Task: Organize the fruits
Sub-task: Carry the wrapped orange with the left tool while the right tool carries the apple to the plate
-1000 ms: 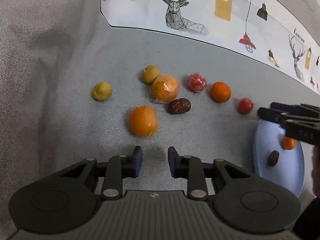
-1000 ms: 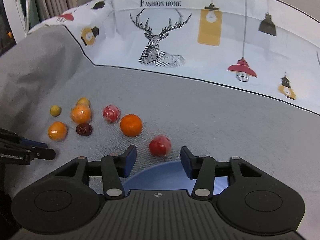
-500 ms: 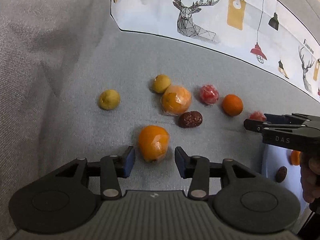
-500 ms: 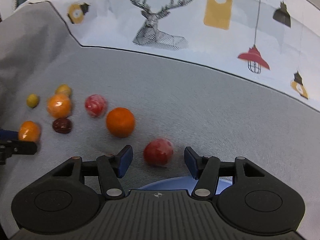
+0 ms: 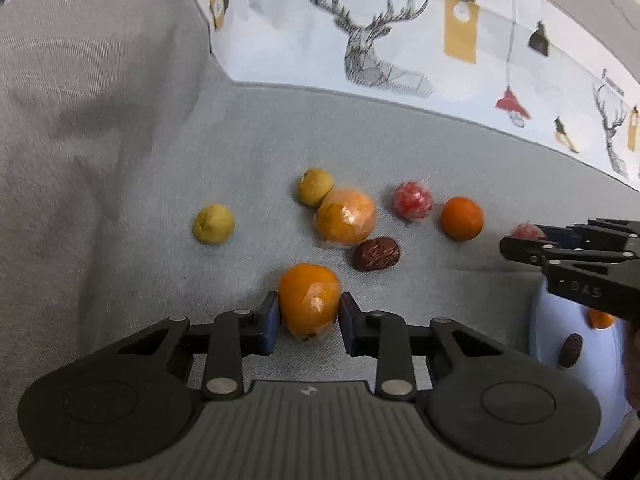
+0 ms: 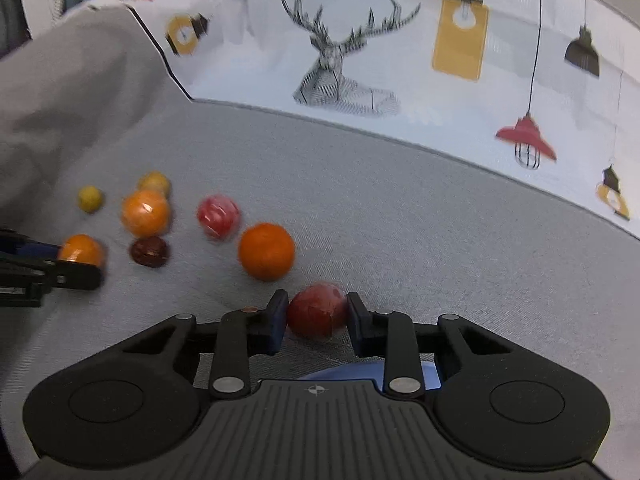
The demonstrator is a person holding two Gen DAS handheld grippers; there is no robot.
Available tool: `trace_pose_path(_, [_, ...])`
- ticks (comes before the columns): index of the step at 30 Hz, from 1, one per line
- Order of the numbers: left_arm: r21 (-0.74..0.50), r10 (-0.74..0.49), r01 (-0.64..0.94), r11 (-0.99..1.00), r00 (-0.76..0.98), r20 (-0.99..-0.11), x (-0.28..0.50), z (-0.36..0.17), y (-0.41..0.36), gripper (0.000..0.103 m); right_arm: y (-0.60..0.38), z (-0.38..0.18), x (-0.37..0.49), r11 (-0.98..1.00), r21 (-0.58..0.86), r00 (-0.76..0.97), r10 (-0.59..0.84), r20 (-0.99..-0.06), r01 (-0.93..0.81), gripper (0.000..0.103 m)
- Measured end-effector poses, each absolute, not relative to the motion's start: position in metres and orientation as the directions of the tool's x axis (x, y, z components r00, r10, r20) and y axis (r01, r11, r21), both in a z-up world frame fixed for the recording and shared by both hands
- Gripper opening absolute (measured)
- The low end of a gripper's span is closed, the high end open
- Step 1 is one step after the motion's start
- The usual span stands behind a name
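**Fruits bracketed by both grippers on the grey cloth**

Left wrist view: the left gripper (image 5: pixel 307 322) sits low in the centre of the frame, its fingers closed in on a wrapped orange (image 5: pixel 309 300), both pads touching its sides. Above it lie a dark date (image 5: pixel 376 254), a larger wrapped orange (image 5: pixel 346 218), two yellow fruits (image 5: pixel 213 223) (image 5: pixel 315 186), a red wrapped fruit (image 5: pixel 412 201) and a bare orange (image 5: pixel 462 218). At the right edge the right gripper (image 5: pixel 532 242) reaches in above a blue plate (image 5: pixel 560 396), which holds a small orange (image 5: pixel 601 319) and a date (image 5: pixel 570 350).

Right wrist view: the right gripper (image 6: pixel 317 316) is at lower centre, fingers against both sides of a red fruit (image 6: pixel 317 310). The bare orange (image 6: pixel 266 251) sits just above and left of it. The plate's rim (image 6: pixel 430 374) shows behind the fingers. At the left edge, the left gripper (image 6: pixel 76 266) holds the wrapped orange (image 6: pixel 80 249).
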State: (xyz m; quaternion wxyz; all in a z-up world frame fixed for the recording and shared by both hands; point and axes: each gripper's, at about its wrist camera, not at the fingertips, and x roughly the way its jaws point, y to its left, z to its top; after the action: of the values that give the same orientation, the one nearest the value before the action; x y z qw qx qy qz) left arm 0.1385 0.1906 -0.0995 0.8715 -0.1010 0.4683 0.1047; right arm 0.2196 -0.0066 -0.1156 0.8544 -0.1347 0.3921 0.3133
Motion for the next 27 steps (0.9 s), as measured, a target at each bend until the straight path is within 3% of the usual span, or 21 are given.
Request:
trace_pose_path(10, [-0.092,0.055,-0.199,0.976,0.63,-0.775,0.107,-0.068,0.169,0.034,-0.071,-0.046,0.155,0.789,0.091,0.534,0.49,-0.689,-0.607,0.033])
trace_pose_path(19, [-0.059,-0.004,-0.057,0.997,0.689,-0.725,0.073,-0.053,0.121,0.034,-0.141,-0.072,0.087,0.85,0.203,0.578,0.487,-0.655,-0.487,0.033])
trace_pose_path(27, [-0.095,-0.042,-0.039,0.995,0.695,-0.717,0.061,-0.051,0.114,0.034,-0.155,-0.076,0.081,0.86,0.212,0.593,0.48,-0.646,-0.465,0.033])
